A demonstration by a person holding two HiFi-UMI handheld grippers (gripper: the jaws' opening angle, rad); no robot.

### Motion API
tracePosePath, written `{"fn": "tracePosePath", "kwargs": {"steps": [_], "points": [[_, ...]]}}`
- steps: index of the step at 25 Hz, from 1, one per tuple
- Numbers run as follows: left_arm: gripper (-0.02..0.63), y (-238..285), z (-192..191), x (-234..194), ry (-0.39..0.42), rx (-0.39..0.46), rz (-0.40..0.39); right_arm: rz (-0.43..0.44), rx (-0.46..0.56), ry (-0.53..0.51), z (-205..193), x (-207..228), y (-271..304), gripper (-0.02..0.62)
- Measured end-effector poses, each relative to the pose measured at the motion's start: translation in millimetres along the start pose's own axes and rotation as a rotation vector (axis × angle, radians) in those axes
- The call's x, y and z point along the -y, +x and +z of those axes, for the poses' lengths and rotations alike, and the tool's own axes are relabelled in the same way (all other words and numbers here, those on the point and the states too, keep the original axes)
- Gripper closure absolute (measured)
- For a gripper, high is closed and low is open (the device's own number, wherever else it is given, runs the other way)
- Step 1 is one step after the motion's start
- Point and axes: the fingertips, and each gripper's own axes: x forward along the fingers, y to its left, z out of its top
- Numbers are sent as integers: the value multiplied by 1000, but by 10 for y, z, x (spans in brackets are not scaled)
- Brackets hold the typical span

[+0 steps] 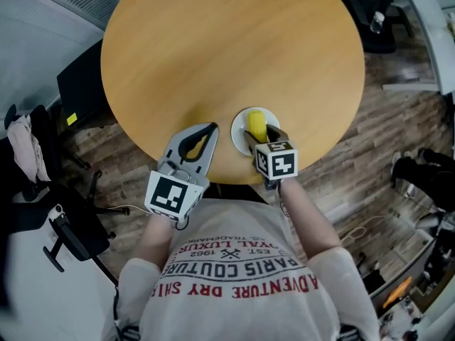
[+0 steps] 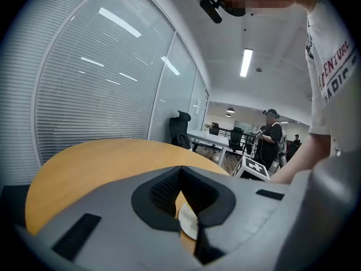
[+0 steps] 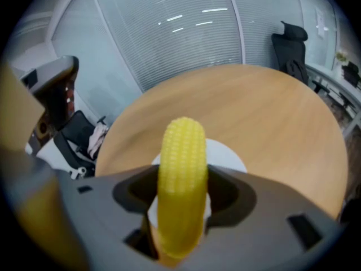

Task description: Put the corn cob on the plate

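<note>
Corn cob [image 3: 181, 191]: yellow, rows of bumpy kernels, rounded tip, gripped at mid-length between the jaws of the right claw [image 1: 262, 141], tip pointing away from the person. It sits over the plate [image 1: 239, 129] (can't tell if it touches). Plate is small, round, plain white, smooth, close to the near edge of the surface [image 1: 227, 48]. Right claw body is matte grey with black padded jaw insides, and its marker cube [image 1: 276, 160] faces up.

Left claw [image 1: 211, 128] is just beside the plate on its left, same grey build. Its jaws are closed tip to tip with nothing between them, only an oval gap behind the tips.

Surface is round, smooth, honey-coloured wood tone, otherwise bare. Floor [image 1: 384, 141] is wood-plank pattern. Room is an office: a curved glass wall with horizontal blinds [image 2: 101, 95], a black office chair [image 2: 179, 130], ceiling strip lights, desks further back and a person [image 2: 271, 140] standing there (small, details unclear).
</note>
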Motion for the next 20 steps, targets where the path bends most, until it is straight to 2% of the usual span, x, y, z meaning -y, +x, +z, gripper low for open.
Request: {"fn": "tracePosePath", "kwargs": {"steps": [9, 13, 17, 20], "points": [[573, 159, -89, 39, 9, -22, -48, -17, -15, 50, -45, 46, 93, 324], [573, 216, -100, 116, 7, -33, -66, -52, -4, 77, -52, 101, 107, 324], [574, 239, -136, 99, 26, -48, -64, -95, 17, 96, -31, 120, 115, 324], [573, 222, -139, 80, 23, -53, -60, -80, 30, 119, -20, 96, 122, 324]]}}
